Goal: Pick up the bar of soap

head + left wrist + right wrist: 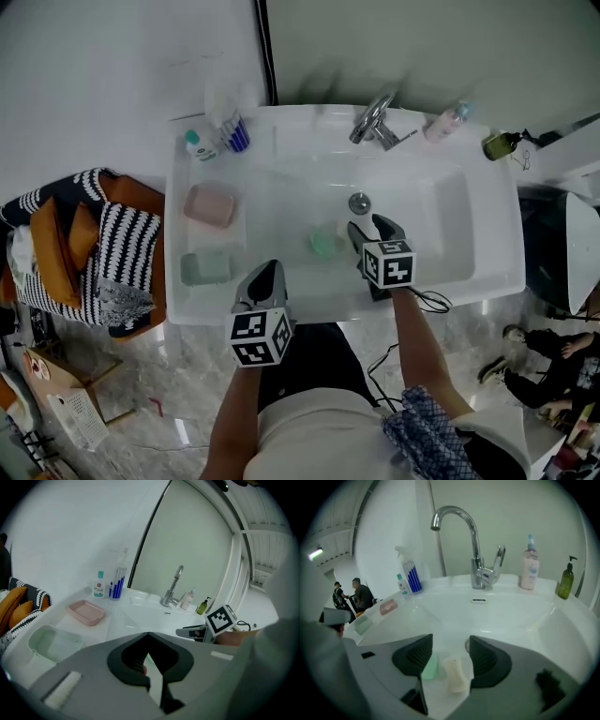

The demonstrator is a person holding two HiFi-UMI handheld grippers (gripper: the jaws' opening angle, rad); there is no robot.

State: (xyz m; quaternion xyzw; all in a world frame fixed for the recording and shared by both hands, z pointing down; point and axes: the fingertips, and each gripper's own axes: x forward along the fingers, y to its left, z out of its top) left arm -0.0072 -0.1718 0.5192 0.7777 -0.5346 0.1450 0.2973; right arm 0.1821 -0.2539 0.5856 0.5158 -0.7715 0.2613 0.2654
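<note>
Approach step, by judgement. Right claw (pixel 450 639) hangs over the sink (pixel 511 616), jaws wide apart and empty. Green bar of soap (pixel 429 666) and cream bar (pixel 456 676) lie below, lower centre. Left claw (pixel 147 633) is closed and idle. Next move: descend, straddle one bar, close.

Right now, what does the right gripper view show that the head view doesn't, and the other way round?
Only the right gripper view: a pale bar of soap lying in the sink beside the green soap, seen between the open jaws of the right hand-held gripper.
Only the head view: the striped cushions on the chair left of the sink, and the floor.
Both: the faucet, the green soap, the pink dish and the spray bottle.
</note>
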